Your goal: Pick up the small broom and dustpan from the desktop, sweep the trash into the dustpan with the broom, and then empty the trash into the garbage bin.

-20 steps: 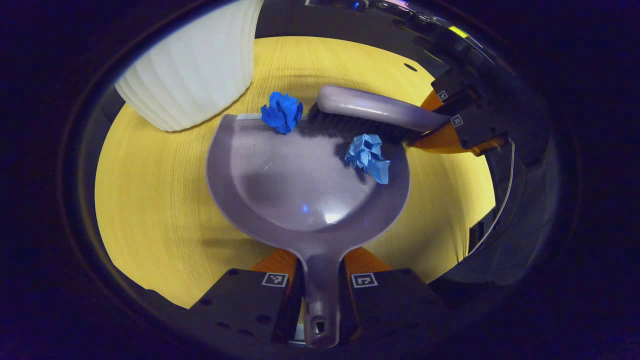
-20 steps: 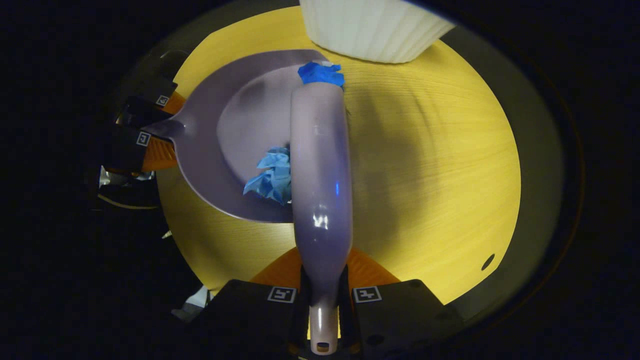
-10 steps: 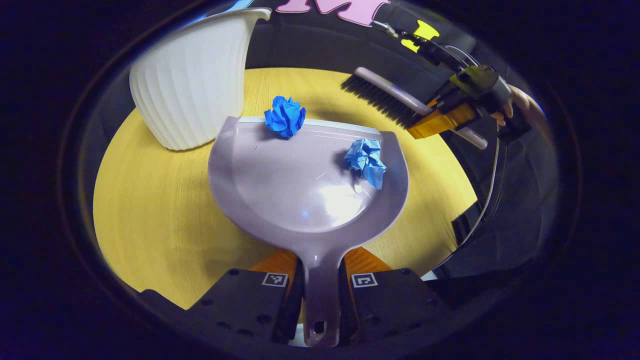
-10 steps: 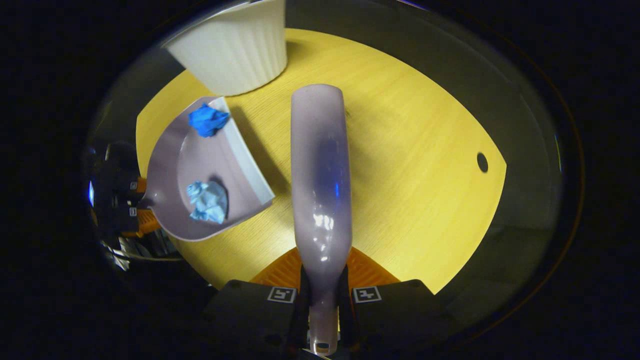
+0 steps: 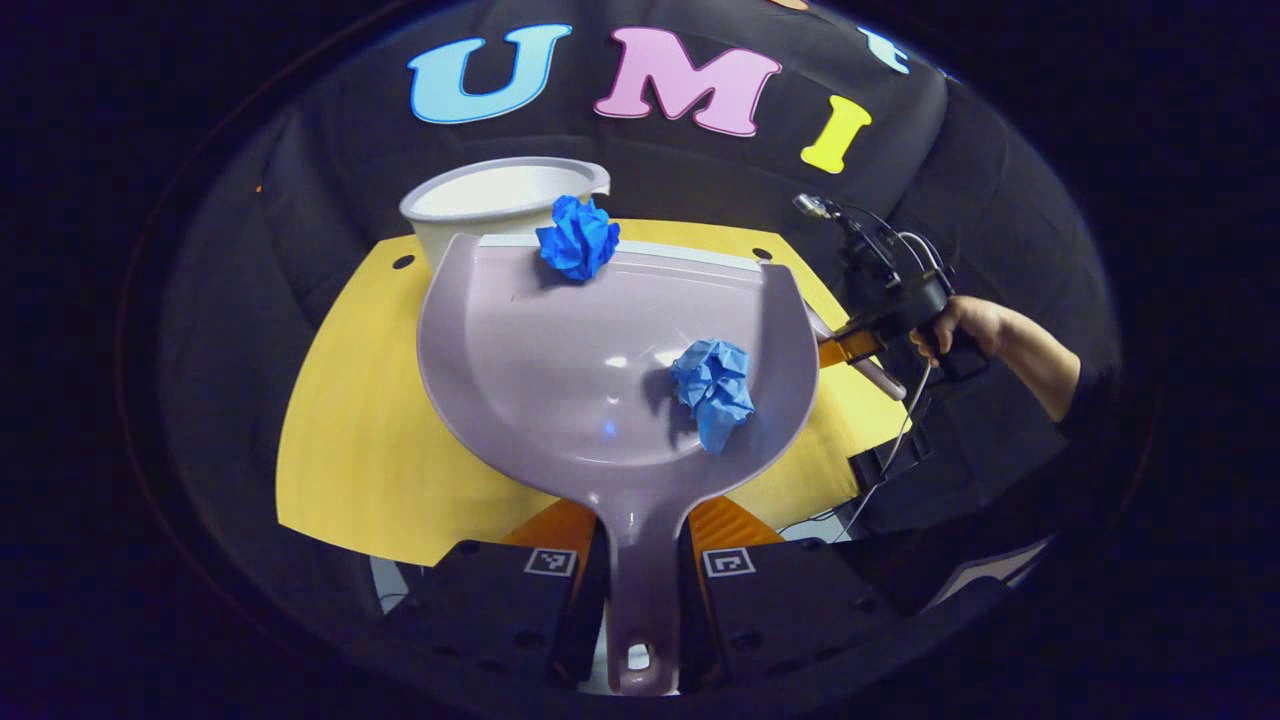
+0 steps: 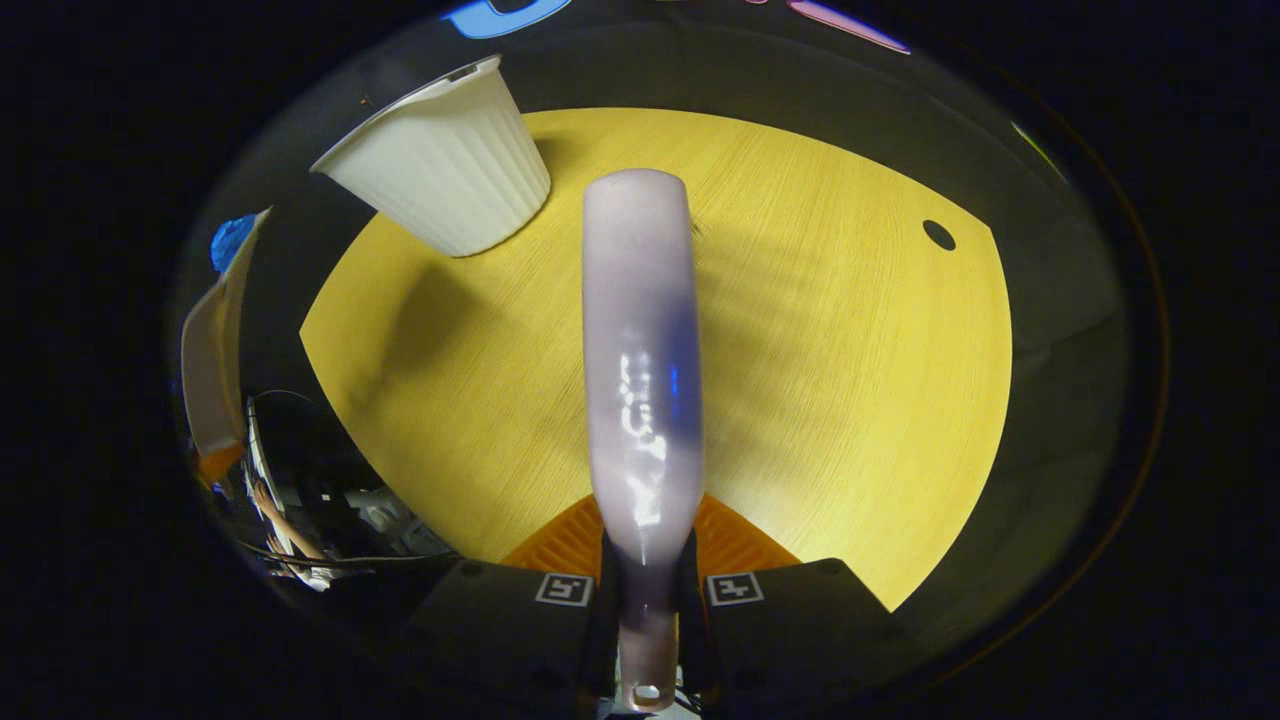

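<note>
Left gripper view has the left gripper (image 5: 640, 560) clenched on the handle of the grey dustpan (image 5: 560, 380), both fingers pressing its sides; the handle's tip with its hanging hole is partly cut off at the bottom. The dustpan is lifted off the yellow counter (image 5: 340, 450) and blocks much of it. A dark blue paper ball (image 5: 578, 236) sits on the dustpan's front lip, and a light blue paper ball (image 5: 712, 388) lies farther back in the dustpan toward its right wall. Beyond the dustpan's front lip stands the white garbage bin (image 5: 480, 200); its lower body is hidden behind the dustpan, so just the rim and upper wall show. To the right of the dustpan, the right gripper (image 5: 850, 350) appears small, held by a hand (image 5: 960, 325); the dustpan's wall covers most of the broom there.

Right gripper view shows the right gripper grasping the grey broom (image 6: 640, 360) at its handle, the fingers tight on either side. The broom's smooth back faces the camera, hiding the bristles. The garbage bin, ribbed, stands on the counter left of the broom's tip. At the far left edge the dustpan is seen edge-on and distorted, with a scrap of blue above it; what lies inside it cannot be made out here.
</note>
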Available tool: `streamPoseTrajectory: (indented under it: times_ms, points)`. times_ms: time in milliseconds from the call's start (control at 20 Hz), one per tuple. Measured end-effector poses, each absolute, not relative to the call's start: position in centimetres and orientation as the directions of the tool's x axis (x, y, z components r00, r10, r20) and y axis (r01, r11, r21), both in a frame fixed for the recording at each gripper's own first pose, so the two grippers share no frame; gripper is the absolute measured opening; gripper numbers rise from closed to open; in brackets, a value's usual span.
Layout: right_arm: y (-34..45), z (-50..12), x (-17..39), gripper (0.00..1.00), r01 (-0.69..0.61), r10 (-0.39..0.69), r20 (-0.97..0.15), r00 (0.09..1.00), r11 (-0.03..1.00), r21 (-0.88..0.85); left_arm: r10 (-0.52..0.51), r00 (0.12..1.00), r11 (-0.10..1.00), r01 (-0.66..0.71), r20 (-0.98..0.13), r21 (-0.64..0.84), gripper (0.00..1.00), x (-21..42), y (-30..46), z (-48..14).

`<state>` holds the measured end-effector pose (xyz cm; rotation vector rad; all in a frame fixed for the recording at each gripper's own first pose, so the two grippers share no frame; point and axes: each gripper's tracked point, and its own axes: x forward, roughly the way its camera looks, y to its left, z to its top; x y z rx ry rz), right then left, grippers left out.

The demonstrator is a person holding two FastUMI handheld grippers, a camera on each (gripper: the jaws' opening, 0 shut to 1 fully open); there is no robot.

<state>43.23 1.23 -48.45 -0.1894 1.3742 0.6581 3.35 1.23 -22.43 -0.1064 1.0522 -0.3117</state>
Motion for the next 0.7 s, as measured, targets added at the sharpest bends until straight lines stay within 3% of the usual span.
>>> streamPoseTrajectory:
  times_ms: [150, 350, 500, 700]
  points:
    - [1.3, -48.7, 43.1, 0.27, -0.506, 0.382, -0.923, 0.048, 0.806, 0.308, -0.239, 0.466, 0.971, 0.132, -0.852, -0.201, 0.29, 6.4, 6.2, -18.2]
    - [1.5, -49.1, 42.8, 0.27, -0.493, 0.44, -0.897, 0.05, 0.792, 0.361, -0.076, 0.476, 0.993, 0.117, -0.876, -0.022, 0.29, 14.8, 13.4, -15.4]
    - [1.4, -48.8, 42.6, 0.27, -0.474, 0.447, -0.894, 0.044, 0.797, 0.375, 0.024, 0.449, 0.975, 0.187, -0.893, 0.121, 0.29, 21.0, 16.7, -13.8]
    - [1.2, -48.2, 40.5, 0.27, -0.437, 0.446, -0.894, 0.054, 0.815, 0.38, 0.185, 0.41, 0.873, 0.349, -0.893, 0.341, 0.29, 28.7, 19.5, -13.1]
